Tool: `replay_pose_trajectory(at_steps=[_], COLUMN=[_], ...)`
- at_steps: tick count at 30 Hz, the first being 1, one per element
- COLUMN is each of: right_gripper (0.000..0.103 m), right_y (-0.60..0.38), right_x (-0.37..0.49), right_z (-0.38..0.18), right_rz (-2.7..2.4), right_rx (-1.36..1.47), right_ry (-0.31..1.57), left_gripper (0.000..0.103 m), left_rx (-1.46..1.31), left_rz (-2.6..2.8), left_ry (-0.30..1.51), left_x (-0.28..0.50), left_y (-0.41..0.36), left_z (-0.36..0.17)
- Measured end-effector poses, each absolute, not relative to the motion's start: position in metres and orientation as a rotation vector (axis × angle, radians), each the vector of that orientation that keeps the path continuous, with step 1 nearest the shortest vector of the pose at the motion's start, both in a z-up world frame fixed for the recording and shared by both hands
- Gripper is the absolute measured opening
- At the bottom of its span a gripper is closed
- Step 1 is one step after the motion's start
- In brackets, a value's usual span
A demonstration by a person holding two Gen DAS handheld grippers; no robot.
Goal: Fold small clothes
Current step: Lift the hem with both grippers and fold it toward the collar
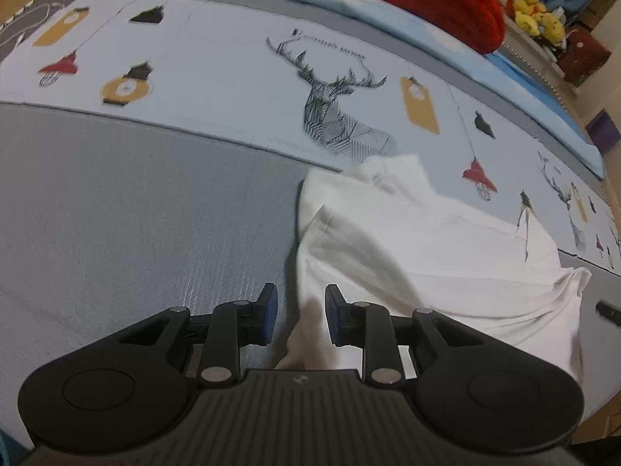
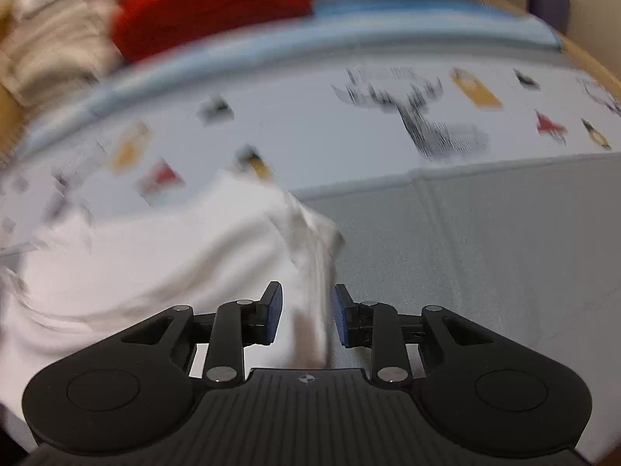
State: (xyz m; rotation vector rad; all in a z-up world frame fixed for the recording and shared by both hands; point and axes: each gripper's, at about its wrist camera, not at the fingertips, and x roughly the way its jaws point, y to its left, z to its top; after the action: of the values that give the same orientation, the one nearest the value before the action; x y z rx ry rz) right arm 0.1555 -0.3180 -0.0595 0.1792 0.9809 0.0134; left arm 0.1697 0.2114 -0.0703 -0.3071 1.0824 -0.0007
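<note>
small lettering above deer print (image 1: 333, 116), too blurred to read

White garment (image 1: 419, 248), rumpled, on grey mat.

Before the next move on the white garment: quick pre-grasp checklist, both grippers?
1. Left gripper open: ok.
2. Right gripper open: ok.
3. White garment edge lies between the left gripper's jaws: ok.
4. Garment edge between the right gripper's jaws: ok, though that view is blurred.
5. Garment flat: not ok, it lies rumpled.
6. Grey mat beside the garment bare for folding: ok.
</note>
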Motion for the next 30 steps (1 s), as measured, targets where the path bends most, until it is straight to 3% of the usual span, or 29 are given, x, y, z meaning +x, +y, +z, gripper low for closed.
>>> replay_pose_trajectory(at_steps=[3, 7, 10, 14, 15, 17, 20, 22, 30], right_gripper=[0.032, 0.037, 0.046, 0.044, 0.044, 0.025, 0.008, 0.006, 0.005], right_y=[-0.317, -0.309, -0.296, -0.287, -0.287, -0.289, -0.293, -0.295, -0.315], right_x=[0.163, 0.182, 0.194, 0.206, 0.209, 0.213, 0.218, 0.220, 0.212], right_z=[-0.054, -0.064, -0.071, -0.076, -0.077, -0.079, -0.081, -0.080, -0.041], right_rz=[0.004, 0.028, 0.043, 0.040, 0.036, 0.033, 0.037, 0.050, -0.033], right_rx=[0.196, 0.204, 0.150, 0.104, 0.100, 0.102, 0.118, 0.132, 0.261], right_ry=[0.900, 0.953, 0.969, 0.977, 0.979, 0.983, 0.989, 0.980, 0.719], left_gripper=[0.037, 0.037, 0.038, 0.040, 0.040, 0.040, 0.036, 0.008, 0.006], left_rx=[-0.281, -0.291, -0.266, -0.218, -0.210, -0.203, -0.177, -0.152, -0.170], left_rz=[-0.004, 0.005, -0.009, -0.020, -0.021, -0.026, -0.054, -0.086, -0.025], left_ry=[1.074, 1.097, 1.106, 1.129, 1.134, 1.138, 1.142, 1.133, 0.865], left_x=[0.178, 0.191, 0.201, 0.212, 0.216, 0.221, 0.227, 0.231, 0.239], left_y=[0.210, 0.211, 0.205, 0.199, 0.199, 0.198, 0.194, 0.190, 0.204], left_z=[-0.070, -0.075, -0.077, -0.083, -0.085, -0.088, -0.091, -0.089, -0.051])
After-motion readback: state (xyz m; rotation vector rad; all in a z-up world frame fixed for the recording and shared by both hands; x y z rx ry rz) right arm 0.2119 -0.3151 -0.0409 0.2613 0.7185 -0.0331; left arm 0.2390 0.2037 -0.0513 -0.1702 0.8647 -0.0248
